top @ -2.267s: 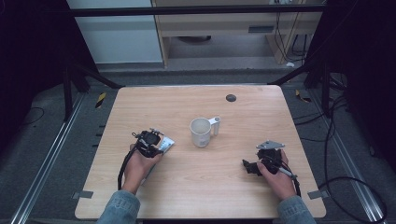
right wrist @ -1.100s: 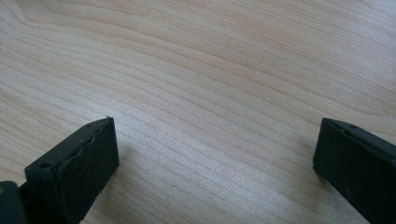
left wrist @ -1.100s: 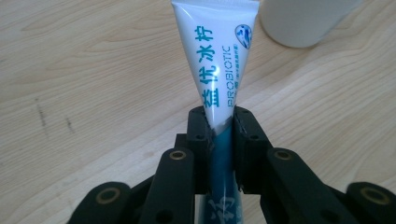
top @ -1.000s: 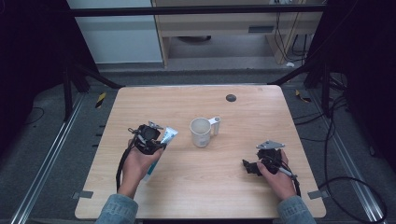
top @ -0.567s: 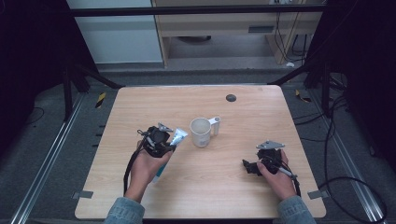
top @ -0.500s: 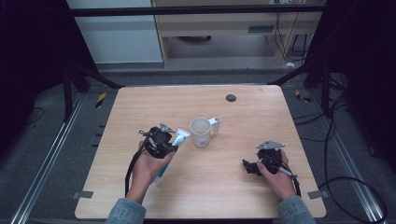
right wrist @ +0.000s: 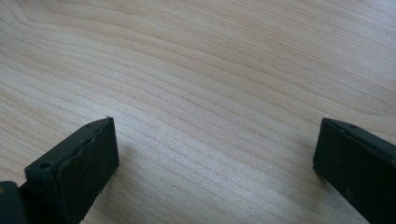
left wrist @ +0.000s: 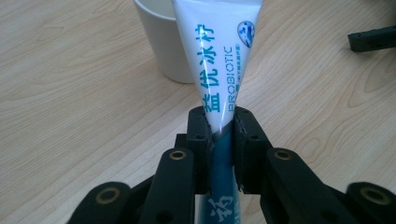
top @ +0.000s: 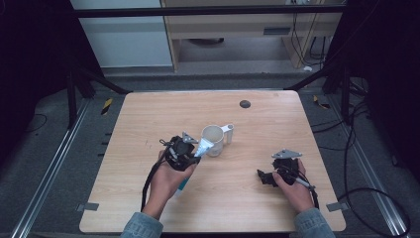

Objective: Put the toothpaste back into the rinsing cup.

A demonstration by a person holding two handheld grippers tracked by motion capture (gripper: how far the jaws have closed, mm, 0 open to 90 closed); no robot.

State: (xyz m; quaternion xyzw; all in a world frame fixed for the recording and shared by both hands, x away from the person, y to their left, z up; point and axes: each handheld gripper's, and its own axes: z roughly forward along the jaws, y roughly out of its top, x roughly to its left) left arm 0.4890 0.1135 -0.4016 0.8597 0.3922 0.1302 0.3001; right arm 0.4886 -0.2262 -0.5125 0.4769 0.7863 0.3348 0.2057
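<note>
Toothpaste tube (top: 203,147) sits clamped in the left gripper (top: 190,151), high view: flat crimped end up and forward, touching or just short of the near rim of the white cup (top: 214,139); I cannot tell which from above. Long axis of the tube runs from the person's left hand (top: 166,181) up and right toward the cup, cap end hidden below the hand. Cup stands upright near bench (top: 148,114) centre, handle on its far right side. Right gripper (top: 265,177) rests well apart at the right of the bench, so the left is the nearer one by far. Left gripper view: fingers (left wrist: 201,135) closed on the tube (left wrist: 219,70) across its narrow lower part, white printed body widening ahead of them; cup (left wrist: 163,42) lies straight ahead and slightly left, its wall behind the tube. Judgement: the coming move turns on lifting the leading end over the rim, since the tube's axis already points at the mouth. Right gripper view: fingers (right wrist: 79,168) spread wide over bare wood (right wrist: 210,70), nothing between them.
</note>
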